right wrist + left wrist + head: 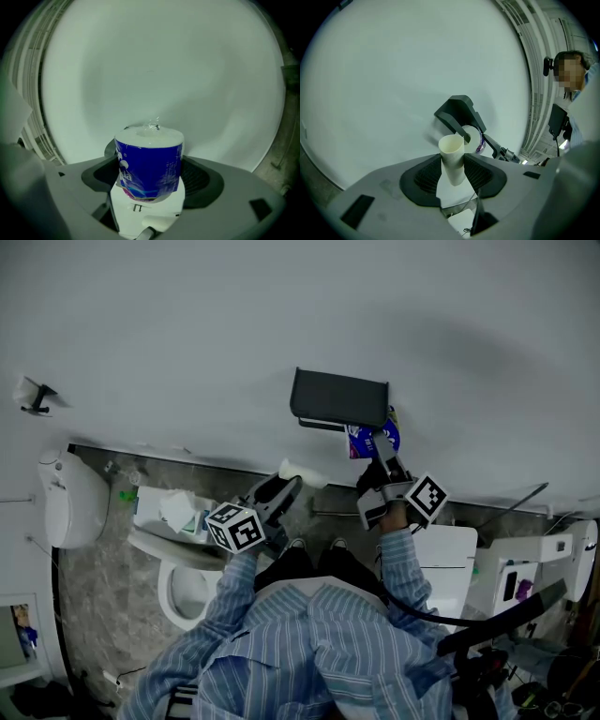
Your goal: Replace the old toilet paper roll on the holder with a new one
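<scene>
A black toilet paper holder (339,399) is fixed to the white wall. Just under its right end, my right gripper (382,463) is shut on a new roll in a blue wrapper (372,439). In the right gripper view the wrapped roll (149,164) stands upright between the jaws of the right gripper (149,174), facing bare wall. My left gripper (286,486) hangs lower left of the holder, shut on the empty cardboard tube (302,472). The left gripper view shows that tube (453,158) clamped upright in the left gripper (453,165), with the holder (458,114) and new roll (474,138) beyond.
A toilet (176,589) sits at the lower left, with tissues and small items on its cistern (169,512). A white wall unit (71,499) hangs further left. A white bin or cabinet (452,561) and cables (525,681) are at the right.
</scene>
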Demonstrator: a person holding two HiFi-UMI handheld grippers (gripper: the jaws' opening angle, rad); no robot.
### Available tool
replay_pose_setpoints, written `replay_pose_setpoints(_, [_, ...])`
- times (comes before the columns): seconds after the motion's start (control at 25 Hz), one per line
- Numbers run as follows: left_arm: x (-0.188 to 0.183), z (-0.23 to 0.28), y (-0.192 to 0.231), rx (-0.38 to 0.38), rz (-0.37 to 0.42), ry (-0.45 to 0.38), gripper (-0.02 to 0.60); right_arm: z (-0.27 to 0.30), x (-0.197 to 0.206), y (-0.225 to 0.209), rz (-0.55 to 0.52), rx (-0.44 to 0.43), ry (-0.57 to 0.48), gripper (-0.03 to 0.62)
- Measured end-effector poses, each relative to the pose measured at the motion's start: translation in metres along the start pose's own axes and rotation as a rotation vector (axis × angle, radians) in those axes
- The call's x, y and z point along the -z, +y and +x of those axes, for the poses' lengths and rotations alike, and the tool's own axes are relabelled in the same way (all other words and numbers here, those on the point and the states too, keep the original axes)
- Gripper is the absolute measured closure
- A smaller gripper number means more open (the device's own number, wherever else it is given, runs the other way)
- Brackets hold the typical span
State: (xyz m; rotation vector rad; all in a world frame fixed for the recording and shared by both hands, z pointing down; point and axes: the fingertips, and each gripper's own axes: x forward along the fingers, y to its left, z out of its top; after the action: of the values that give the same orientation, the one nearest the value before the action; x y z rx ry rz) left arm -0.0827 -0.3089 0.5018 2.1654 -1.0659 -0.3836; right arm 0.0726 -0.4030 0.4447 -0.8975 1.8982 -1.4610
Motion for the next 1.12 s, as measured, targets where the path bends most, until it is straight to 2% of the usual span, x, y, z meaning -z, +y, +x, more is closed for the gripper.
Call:
replay_pose_setpoints(0.48, [-0.010,-0.019,0.015,-0.015,-0.010,-0.016,0.430,0.029,0.064,0.006,-0.001,-0.022,0.156,0.185])
replay_pose_setpoints(1.0, [-0.010,-0.032,0.017,-0.024,-0.007,-0.018,0.430,0.034,0.065,0.006,0.013,-0.042,0.188,0.187])
replay_pose_setpoints(1.12, [-0.009,-0.032,0.018,-0.018,-0.006,-0.010,0.430,0.042,0.070,0.003,0.045,-0.057,0.213,0.187])
